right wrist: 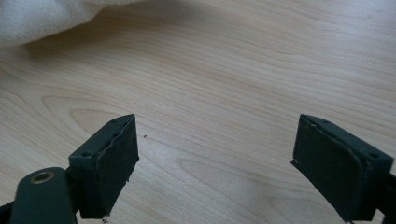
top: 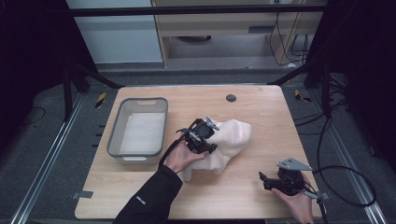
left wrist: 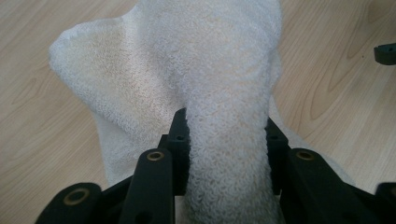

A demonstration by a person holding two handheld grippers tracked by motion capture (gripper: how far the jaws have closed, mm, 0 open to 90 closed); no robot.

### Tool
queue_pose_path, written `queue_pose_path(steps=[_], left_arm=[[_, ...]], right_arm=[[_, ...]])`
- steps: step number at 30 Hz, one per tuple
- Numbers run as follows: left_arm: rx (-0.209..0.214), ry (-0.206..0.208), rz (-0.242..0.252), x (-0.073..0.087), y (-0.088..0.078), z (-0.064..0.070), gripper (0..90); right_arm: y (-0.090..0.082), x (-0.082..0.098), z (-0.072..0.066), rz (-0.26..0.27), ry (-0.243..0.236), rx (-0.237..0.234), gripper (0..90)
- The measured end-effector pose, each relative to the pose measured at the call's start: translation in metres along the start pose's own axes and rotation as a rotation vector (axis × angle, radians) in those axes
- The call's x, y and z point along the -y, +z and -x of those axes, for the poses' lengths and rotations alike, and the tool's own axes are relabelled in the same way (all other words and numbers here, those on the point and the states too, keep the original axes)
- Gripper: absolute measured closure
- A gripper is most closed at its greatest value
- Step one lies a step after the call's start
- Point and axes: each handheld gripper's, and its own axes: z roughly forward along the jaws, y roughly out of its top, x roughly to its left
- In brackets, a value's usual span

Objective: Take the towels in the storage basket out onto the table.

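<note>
White towel [left wrist: 196, 70] bunched and clamped between my left gripper's [left wrist: 227, 140] jaws; my right gripper's [right wrist: 215, 163] jaws gape apart over bare table [right wrist: 224, 74].

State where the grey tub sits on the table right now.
In the high view the grey tub sits on the left part of the wooden table, left of the white towel that the left gripper holds.

The grey plastic bin [top: 138, 132] sits on the wooden table [top: 252, 191], toward its left side, open and showing a pale inner floor. Right of the bin, near the table's far edge, is a small dark round disc [top: 230, 98]. Left of the bin, on the floor, lies a yellow-and-black striped marker [top: 100, 99].
</note>
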Motion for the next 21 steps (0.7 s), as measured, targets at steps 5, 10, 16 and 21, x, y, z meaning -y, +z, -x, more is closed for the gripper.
queue_pose_path(steps=[5,10,16,21], left_arm=[[0.007,-0.001,-0.011,0.002,0.010,0.001,64.6],[0.011,0.003,-0.027,0.005,0.019,0.003,63.8],[0.023,-0.007,-0.022,0.007,0.024,0.004,62.3],[0.019,0.004,-0.021,0.009,0.027,0.005,58.0]], right_arm=[[0.000,0.000,-0.001,-0.005,0.006,-0.005,14.1],[0.000,0.000,-0.001,-0.004,0.006,-0.004,14.1],[0.000,0.000,0.000,-0.002,0.001,-0.001,14.1],[0.000,0.000,0.000,-0.002,0.001,-0.002,14.1]])
